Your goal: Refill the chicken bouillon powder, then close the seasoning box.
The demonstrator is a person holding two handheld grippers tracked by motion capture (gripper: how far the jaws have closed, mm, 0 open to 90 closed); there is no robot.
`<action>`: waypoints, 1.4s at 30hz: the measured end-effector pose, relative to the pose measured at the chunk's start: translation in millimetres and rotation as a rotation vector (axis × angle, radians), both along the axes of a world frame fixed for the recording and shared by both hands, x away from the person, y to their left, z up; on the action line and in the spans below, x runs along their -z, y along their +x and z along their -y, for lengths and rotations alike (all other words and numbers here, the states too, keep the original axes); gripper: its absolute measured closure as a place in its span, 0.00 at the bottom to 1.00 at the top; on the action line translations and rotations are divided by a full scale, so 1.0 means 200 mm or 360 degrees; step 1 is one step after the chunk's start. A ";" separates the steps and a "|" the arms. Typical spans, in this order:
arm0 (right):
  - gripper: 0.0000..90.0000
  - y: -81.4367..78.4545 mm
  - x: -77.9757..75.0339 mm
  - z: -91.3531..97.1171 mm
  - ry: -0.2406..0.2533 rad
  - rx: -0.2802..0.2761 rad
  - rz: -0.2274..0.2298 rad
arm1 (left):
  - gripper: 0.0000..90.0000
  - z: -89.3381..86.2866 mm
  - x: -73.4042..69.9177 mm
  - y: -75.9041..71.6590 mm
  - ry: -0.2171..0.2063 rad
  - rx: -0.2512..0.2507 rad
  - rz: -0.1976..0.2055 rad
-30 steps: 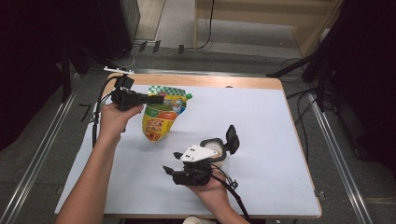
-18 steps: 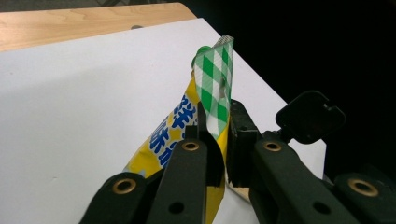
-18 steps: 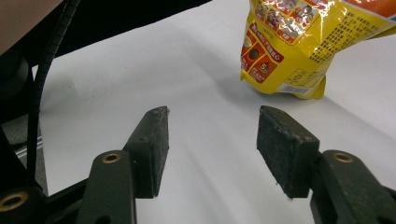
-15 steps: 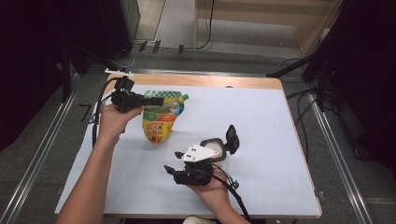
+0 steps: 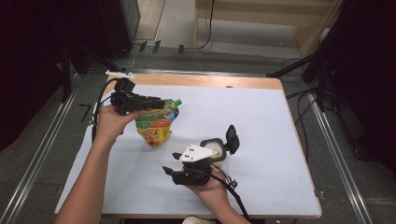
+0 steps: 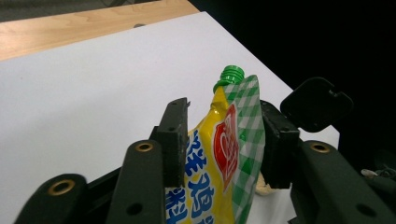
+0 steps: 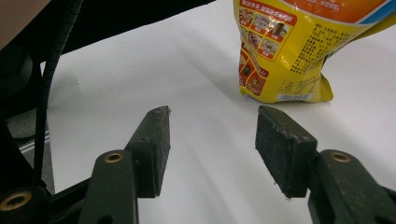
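A: What sits around the pouch [image 5: 156,125] on the tabletop [image 5: 261,121]?

B: Not much. The white sheet is bare to the right. Just beside the right claw [image 5: 173,171] stands a small round tub [image 5: 214,148] with its black flip lid [image 5: 232,138] raised; something pale shows inside, too small to name. In the left claw view that same black lid [image 6: 316,103] stands just past the pouch [image 6: 224,154].

A: And the pouch itself?

B: A yellow spouted bag with a green checked top and a green screw cap [image 6: 231,73], standing upright near the table's far left, bottom resting on the sheet. What it holds can't be seen.

A: Is the left claw [image 6: 224,140] gripping it?

B: Its jaws have just been opening. The pouch top is between them, with a small gap at each pad, so it is released.

A: The right claw [image 7: 210,140]?

B: Jaws apart, nothing between them, only bare sheet. In its view the pouch [image 7: 285,51] stands ahead, apart from it.
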State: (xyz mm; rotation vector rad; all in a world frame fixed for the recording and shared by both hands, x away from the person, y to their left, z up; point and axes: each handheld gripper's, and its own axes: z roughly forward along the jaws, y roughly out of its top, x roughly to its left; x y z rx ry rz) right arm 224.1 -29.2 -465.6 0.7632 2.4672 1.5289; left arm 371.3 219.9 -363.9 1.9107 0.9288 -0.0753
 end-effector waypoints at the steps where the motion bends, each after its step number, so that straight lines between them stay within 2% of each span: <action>1: 0.51 0.00 0.00 0.00 0.0000 -0.0001 -0.0001 | 0.65 0.00 0.00 0.00 0.0002 0.0000 0.0010; 3: 0.51 0.00 0.00 0.00 0.0002 -0.0001 -0.0005 | 0.65 0.00 -0.01 -0.01 -0.0008 0.0018 0.0008; 9: 0.51 0.01 -0.01 0.01 0.0011 0.0002 -0.0004 | 0.61 -0.02 -0.03 -0.02 -0.0042 -0.0019 0.0019; 12: 0.51 0.01 -0.01 0.01 0.0007 0.0003 -0.0008 | 0.61 -0.03 -0.05 -0.03 -0.0019 -0.0042 0.0051; 15: 0.52 0.01 -0.02 0.01 0.0004 -0.0004 -0.0014 | 0.61 -0.04 -0.08 -0.04 -0.0017 -0.0044 0.0038; 18: 0.52 0.02 -0.02 0.01 -0.0003 -0.0021 -0.0043 | 0.58 -0.05 -0.11 -0.07 -0.0007 -0.0065 0.0101; 25: 0.53 0.03 -0.05 0.02 0.0004 -0.0049 -0.0106 | 0.50 -0.08 -0.16 -0.10 0.0005 -0.0081 0.0161; 27: 0.53 0.04 -0.06 0.03 -0.0002 -0.0055 -0.0121 | 0.48 -0.09 -0.17 -0.10 0.0029 -0.0085 0.0170; 31: 0.54 0.05 -0.10 0.05 -0.0014 -0.0063 -0.0155 | 0.46 -0.12 -0.18 -0.11 0.0016 -0.0100 0.0161; 36: 0.54 0.06 -0.14 0.08 -0.0013 -0.0059 -0.0160 | 0.43 -0.15 -0.18 -0.10 0.0055 -0.0113 0.0175; 42: 0.54 0.09 -0.17 0.13 -0.0009 -0.0031 -0.0155 | 0.41 -0.19 -0.17 -0.10 0.0070 -0.0149 0.0184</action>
